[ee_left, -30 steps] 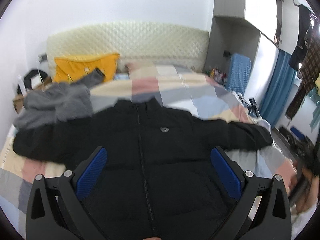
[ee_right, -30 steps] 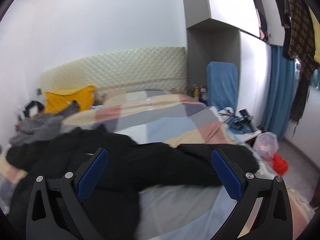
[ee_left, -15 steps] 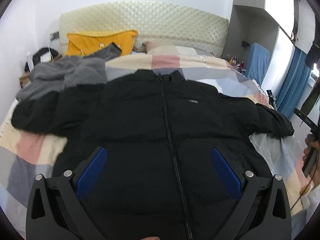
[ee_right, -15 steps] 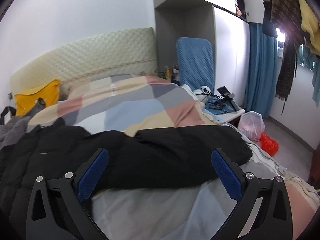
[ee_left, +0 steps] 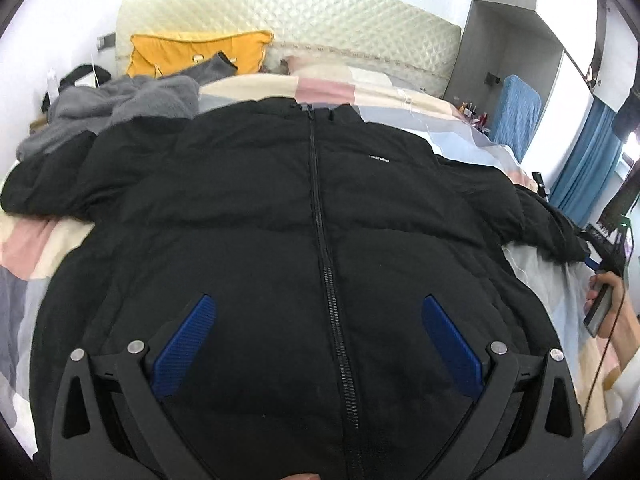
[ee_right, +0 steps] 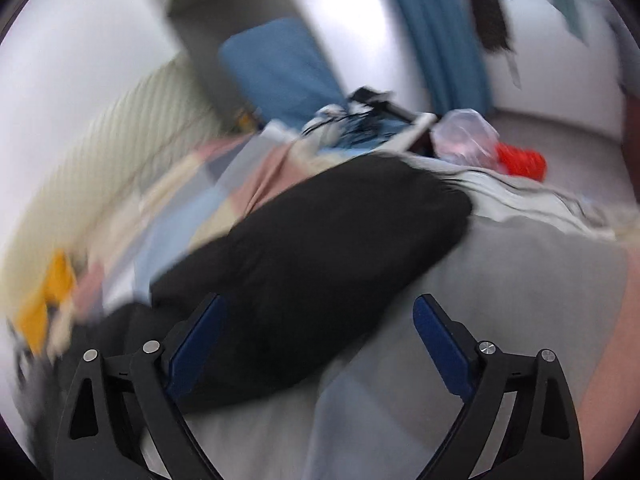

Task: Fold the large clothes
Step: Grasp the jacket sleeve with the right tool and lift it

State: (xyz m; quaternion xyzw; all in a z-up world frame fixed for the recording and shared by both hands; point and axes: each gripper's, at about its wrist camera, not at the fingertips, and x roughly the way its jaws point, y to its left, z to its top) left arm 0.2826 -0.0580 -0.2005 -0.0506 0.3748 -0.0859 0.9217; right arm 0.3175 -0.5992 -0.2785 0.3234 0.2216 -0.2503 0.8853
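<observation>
Left tongs (ee_left: 316, 320): released, blue pads (ee_left: 184, 346) spread wide over the lower front of the jacket, nothing between them pinched.
Right tongs (ee_right: 320, 328): wide but closing; the sleeve lies in front of and partly between the pads (ee_right: 438, 344), not pressed by them. This view is blurred.
Jacket (ee_left: 260, 216): black, padded, spread face up on the bed, zip (ee_left: 320, 208) shut and running up the middle to the collar at the far end; small white logo on the chest.
Sleeve (ee_right: 320, 236): the jacket's right-hand one, stretched out sideways across the quilt, cuff near the bed's edge.
Hand (ee_left: 608, 300): at the right rim of the left view, gripping the handle of the other tongs just beyond the cuff.
Quilt (ee_left: 24, 248): patchwork of pink, cream, grey and pale blue under the jacket.
Grey garment (ee_left: 120, 104): bunched at the far left, touching the jacket's other shoulder.
Yellow pillow (ee_left: 188, 52): against the headboard (ee_left: 320, 20), which is cream and quilted.
Bedside: blue chair (ee_right: 280, 68), cluttered stand, clear bag, something red (ee_right: 520, 162) on the floor.
Curtain (ee_left: 584, 160): blue, far right.
</observation>
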